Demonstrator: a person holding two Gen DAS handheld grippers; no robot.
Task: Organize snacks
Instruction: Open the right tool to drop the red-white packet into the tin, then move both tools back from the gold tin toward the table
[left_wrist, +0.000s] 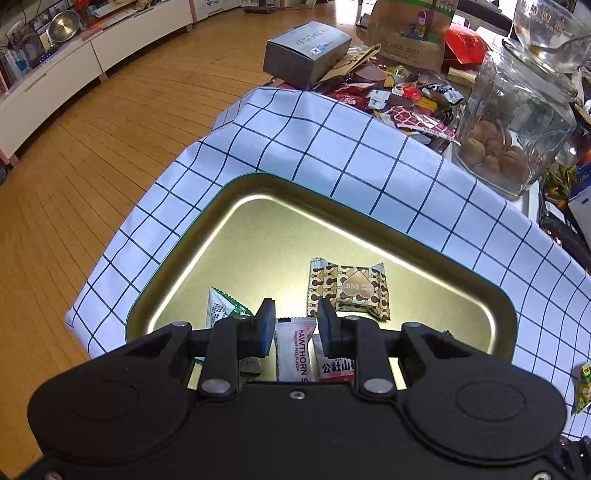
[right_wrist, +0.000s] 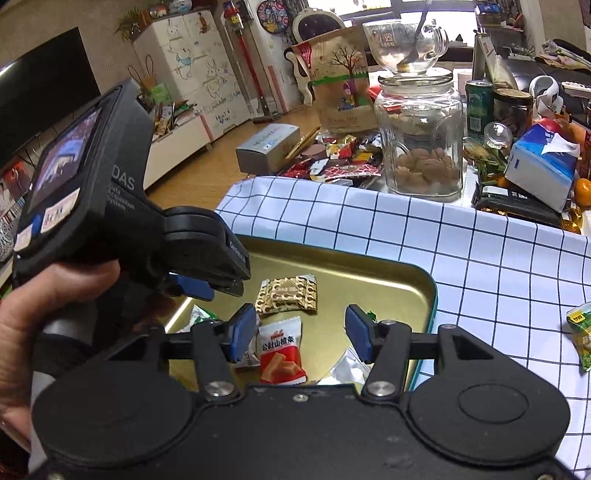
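A gold metal tray (left_wrist: 258, 206) lies on a white checked cloth (left_wrist: 332, 147) and holds several wrapped snacks: a brown-and-gold patterned pack (left_wrist: 349, 288), a white hawthorn stick (left_wrist: 295, 350), a red-and-white pack (right_wrist: 280, 350) and a green-edged pack (left_wrist: 221, 306). My left gripper (left_wrist: 295, 321) hovers open and empty over the hawthorn stick; it also shows in the right wrist view (right_wrist: 207, 284). My right gripper (right_wrist: 301, 332) is open and empty above the red-and-white pack. A green snack (right_wrist: 581, 332) lies on the cloth right of the tray (right_wrist: 424, 288).
Behind the cloth lie a heap of loose wrapped snacks (left_wrist: 402, 99), a grey box (left_wrist: 306, 51), a glass jar (left_wrist: 517, 122) with round snacks, a paper bag (left_wrist: 410, 29) and a tissue pack (right_wrist: 543, 166). Wooden floor (left_wrist: 92, 166) lies to the left.
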